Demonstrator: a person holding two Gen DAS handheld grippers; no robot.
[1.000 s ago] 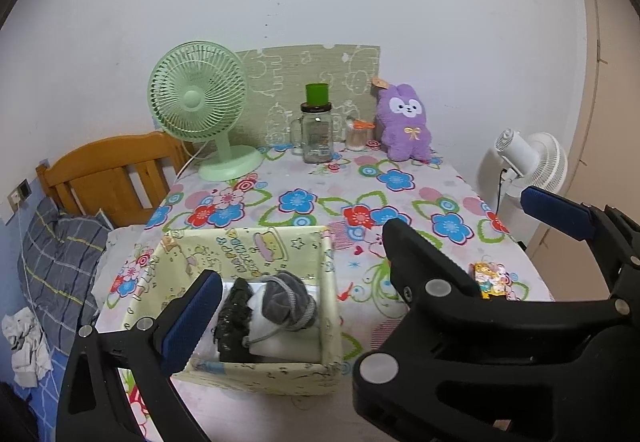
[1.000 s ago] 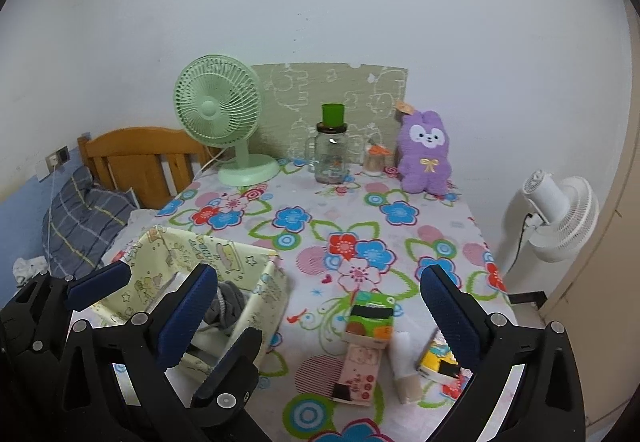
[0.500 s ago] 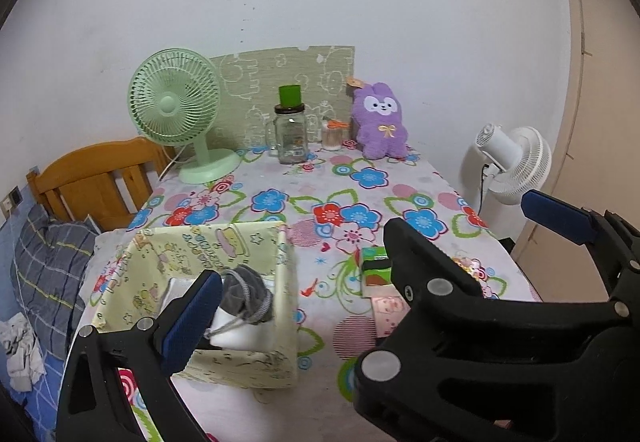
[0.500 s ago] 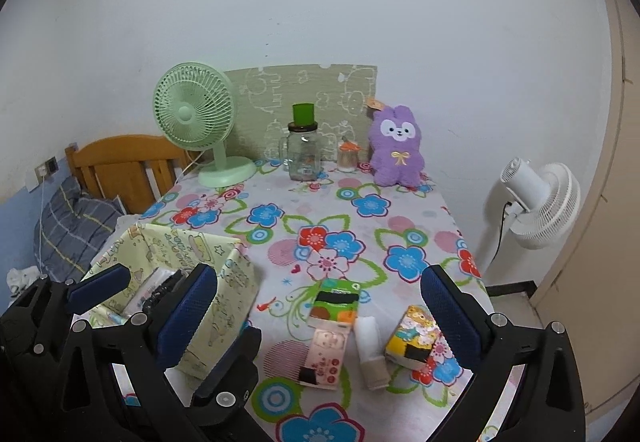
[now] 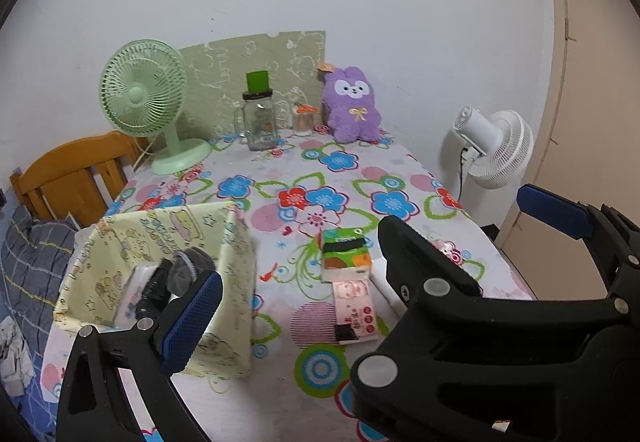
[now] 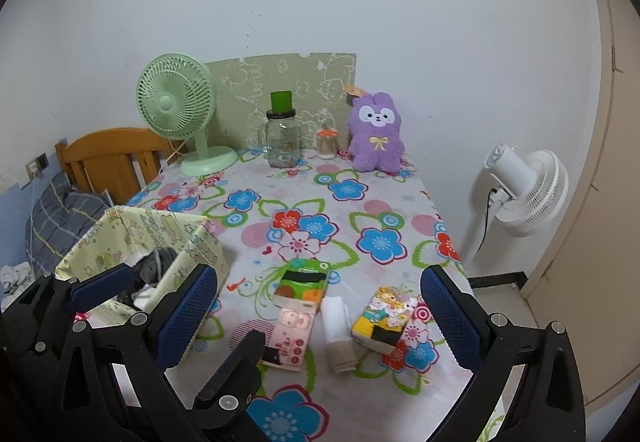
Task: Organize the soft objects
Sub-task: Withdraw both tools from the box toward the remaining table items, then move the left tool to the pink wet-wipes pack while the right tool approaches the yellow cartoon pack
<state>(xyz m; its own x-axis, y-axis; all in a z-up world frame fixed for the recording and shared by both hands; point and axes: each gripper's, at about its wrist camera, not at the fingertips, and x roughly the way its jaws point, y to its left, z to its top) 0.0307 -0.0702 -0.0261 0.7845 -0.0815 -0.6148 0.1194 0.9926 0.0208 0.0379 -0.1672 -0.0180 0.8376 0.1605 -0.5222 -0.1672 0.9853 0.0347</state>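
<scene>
While both grippers hover above the near edge, the table under its white cloth printed with blue, red and pink flowers fills most of each view. At its near left corner stands the pale yellow fabric storage box with cartoon prints, open-topped and already holding a rolled grey sock and darker bundles on something white.

Four soft things lie loose on the cloth to the right of the box: a green, black and orange tissue pack, a pink printed tissue pack touching its near end, a rolled white and beige sock just beside them, and a yellow cartoon-printed tissue pack furthest right.

The right gripper has its blue-padded jaws spread wide with nothing between them, and the four loose items sit ahead of it, framed within its span. The white sock lies almost on its centre line, long axis running away from the camera, roughly along the fingers. A grasp across the sock's width would therefore seem to need little turning of the wrist.

The left gripper is likewise spread wide and empty. It sits nearer the box, with the green and pink packs ahead of it and the right gripper's body blocking the rest. The right hand looks better placed for the next pick.
</scene>
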